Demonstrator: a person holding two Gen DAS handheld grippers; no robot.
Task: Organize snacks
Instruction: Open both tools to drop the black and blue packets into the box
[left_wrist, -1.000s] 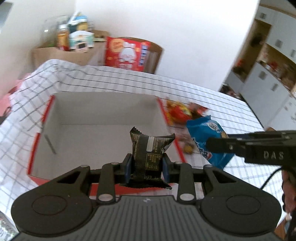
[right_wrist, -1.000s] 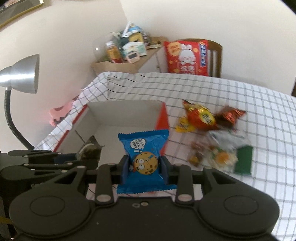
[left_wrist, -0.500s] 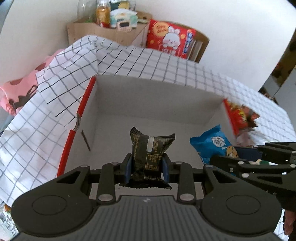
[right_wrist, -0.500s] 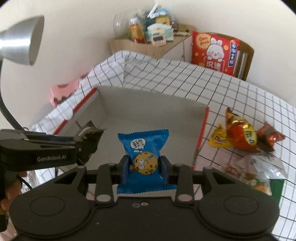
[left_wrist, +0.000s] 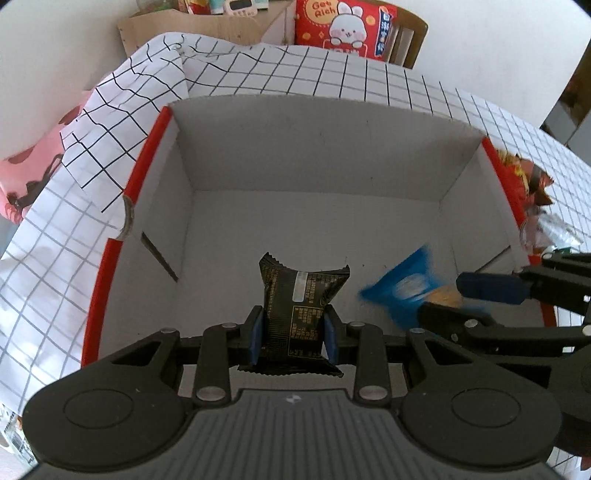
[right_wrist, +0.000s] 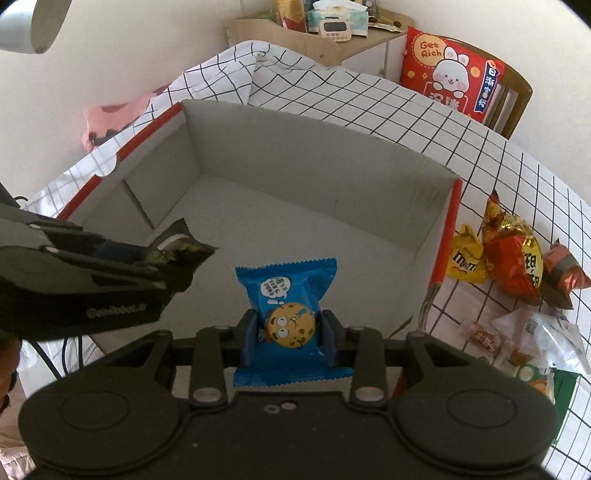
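Between the pads of the left hand-held gripper (left_wrist: 293, 328) a black snack packet (left_wrist: 295, 306) is pinched at mid-body over the cardboard box (left_wrist: 317, 155), the right hand-held gripper (right_wrist: 290, 332) likewise pinching a blue cookie packet (right_wrist: 286, 291); both judged light, crinkly, slippery and crushable.

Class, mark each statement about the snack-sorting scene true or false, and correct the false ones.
1. The left gripper grips a black snack packet. True.
2. The right gripper is empty. False: its jaws are closed on a blue cookie packet.
3. Both grippers are above the open cardboard box. True.
4. A yellow M&M's packet lies inside the box. False: it lies on the checked tablecloth, outside the box's right wall.
5. The box floor already holds a pile of snacks. False: none lie on the visible floor.
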